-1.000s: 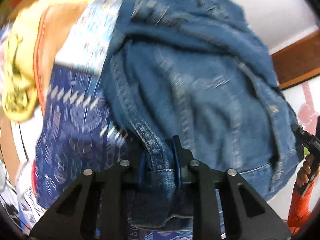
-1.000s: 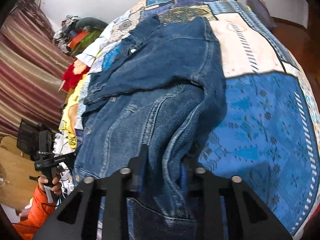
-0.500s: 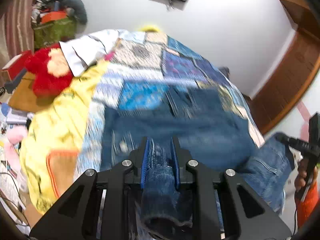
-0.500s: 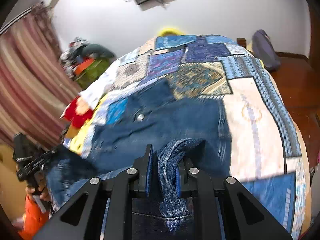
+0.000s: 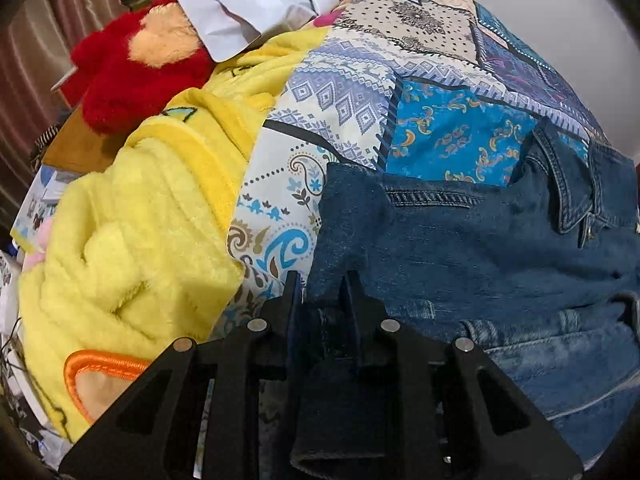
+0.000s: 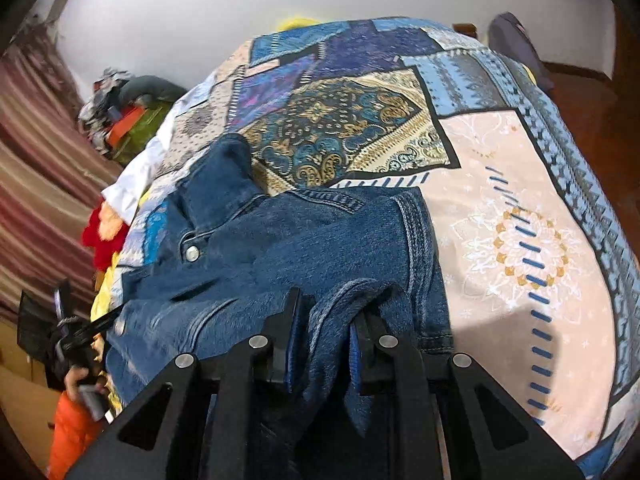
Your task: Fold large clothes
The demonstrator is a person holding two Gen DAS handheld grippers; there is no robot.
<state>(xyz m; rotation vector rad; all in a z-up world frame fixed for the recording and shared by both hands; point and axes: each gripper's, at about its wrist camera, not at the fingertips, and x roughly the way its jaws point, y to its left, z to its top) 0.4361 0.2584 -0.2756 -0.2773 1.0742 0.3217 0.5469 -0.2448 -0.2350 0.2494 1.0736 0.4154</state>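
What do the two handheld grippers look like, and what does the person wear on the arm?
Both the left gripper and the right gripper are matte black, with angular frames that have triangular cut-outs and round silver bolts. Their fingers are flat black plates with blue pads on the inner faces. No markings can be read. In the right wrist view, the person's sleeve is bright orange.

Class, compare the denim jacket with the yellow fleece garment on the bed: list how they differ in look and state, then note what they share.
The denim jacket is dark blue, stiff and stitched; the yellow fleece garment is bright and fluffy. The jacket lies fairly flat, folded over itself; the fleece sits in a rumpled heap. The left gripper has jacket cloth between its opening jaws and the right gripper is shut on it; nothing holds the fleece. Both rest on the patchwork bedspread.
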